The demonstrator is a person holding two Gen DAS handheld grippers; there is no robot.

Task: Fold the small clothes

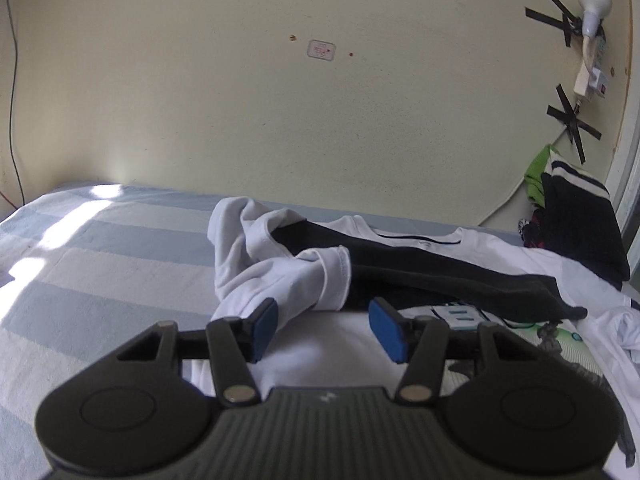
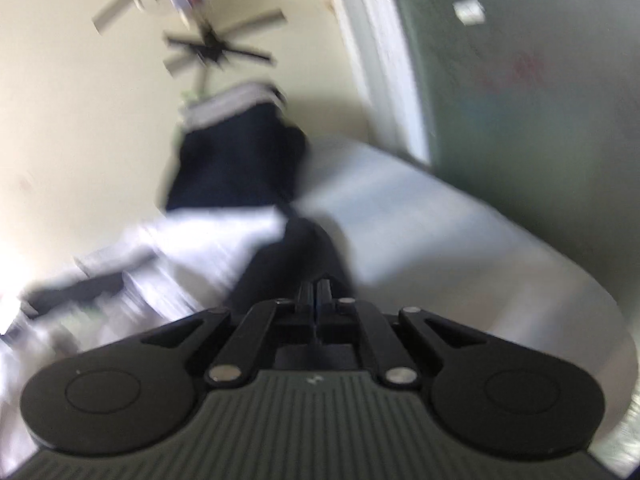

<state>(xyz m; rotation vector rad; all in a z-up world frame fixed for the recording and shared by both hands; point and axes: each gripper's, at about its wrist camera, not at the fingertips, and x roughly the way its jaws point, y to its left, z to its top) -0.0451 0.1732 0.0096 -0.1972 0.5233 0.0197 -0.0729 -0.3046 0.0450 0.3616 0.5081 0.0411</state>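
On the bed: big striped bed (image 1: 100, 264), clothes spread across it.
Shirt: white shirt (image 1: 420, 240) lies flat, one sleeve (image 1: 280, 264) bunched up, a black sleeve (image 1: 440, 276) across it.
Pile: dark clothes (image 1: 580, 224) by the wall.
Left gripper (image 1: 322, 326): fingers wide apart, holding nothing, just over the shirt.
Right gripper (image 2: 316, 292): fingers pressed together on black cloth (image 2: 296, 256); blurry.
Risk: the cloth may slip out or the fold go crooked, because that hand looks rushed.
Writing: wall sticker (image 1: 321, 51), too small to read.

soft white cotton shirt (image 1: 280, 264), matt black plastic tongs (image 1: 324, 330) with blue rubbery pads (image 1: 265, 322)
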